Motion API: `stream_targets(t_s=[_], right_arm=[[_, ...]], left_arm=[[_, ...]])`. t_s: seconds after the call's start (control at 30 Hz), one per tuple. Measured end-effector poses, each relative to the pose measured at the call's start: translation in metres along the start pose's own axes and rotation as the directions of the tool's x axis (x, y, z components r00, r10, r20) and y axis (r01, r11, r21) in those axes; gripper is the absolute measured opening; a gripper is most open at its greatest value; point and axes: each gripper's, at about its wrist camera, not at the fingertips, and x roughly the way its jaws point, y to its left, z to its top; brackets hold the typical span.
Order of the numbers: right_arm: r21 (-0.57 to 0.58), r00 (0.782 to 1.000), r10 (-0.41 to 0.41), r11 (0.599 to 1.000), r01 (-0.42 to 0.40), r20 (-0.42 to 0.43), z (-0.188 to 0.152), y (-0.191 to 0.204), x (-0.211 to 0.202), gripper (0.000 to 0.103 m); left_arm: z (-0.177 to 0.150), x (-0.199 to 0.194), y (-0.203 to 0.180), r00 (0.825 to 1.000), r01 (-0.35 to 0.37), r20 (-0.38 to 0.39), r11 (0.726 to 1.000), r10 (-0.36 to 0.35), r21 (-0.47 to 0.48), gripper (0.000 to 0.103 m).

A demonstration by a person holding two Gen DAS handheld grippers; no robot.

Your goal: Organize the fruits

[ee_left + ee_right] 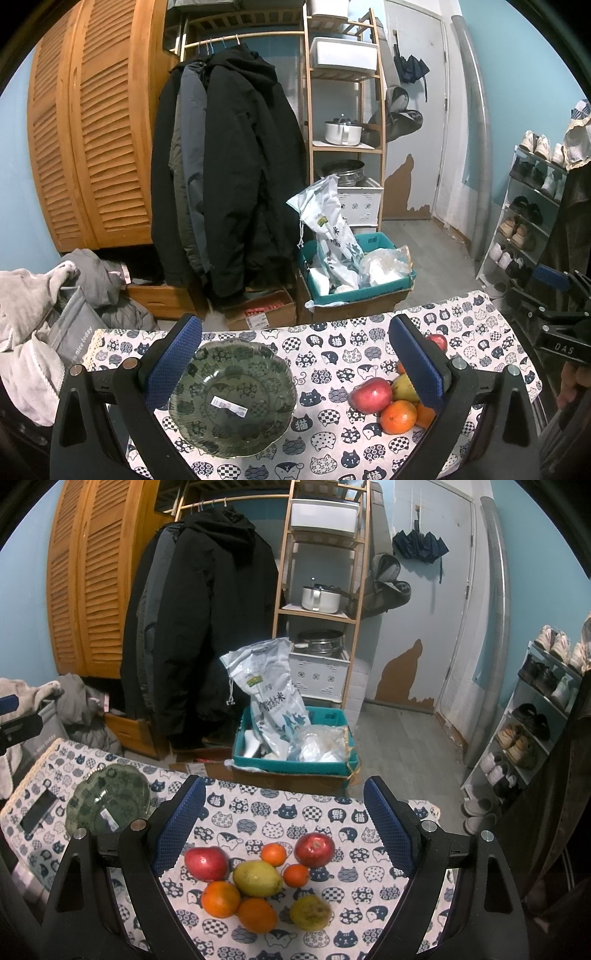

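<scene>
Cat-print worktop [295, 812]: fruit [258, 878] between the right gripper [284, 819]'s released jaws. Left gripper [295, 358], also released, frames the fragile-looking glass plate [232, 398]. Round, firm; grip across the middle.

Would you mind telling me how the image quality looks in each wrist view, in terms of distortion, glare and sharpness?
Left wrist view: strong fisheye bending with dark corners; the green glass plate shows only faint reflections and stays sharp. Right wrist view: same barrel distortion; the fruit pile is evenly lit and in focus, with soft shadows on the tablecloth.
</scene>
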Motion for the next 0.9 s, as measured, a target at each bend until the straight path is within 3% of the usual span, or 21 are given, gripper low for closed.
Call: stream_targets(t_s=[0.9], right_arm=[[0.0, 1.0, 0.0, 1.0, 0.0, 0.0, -0.0019, -0.0025, -0.0003, 0.086]], left_arm=[[0.0012, -0.001, -0.0018, 1.0, 0.009, -0.011, 1.0, -0.009, 0.005, 0.102]])
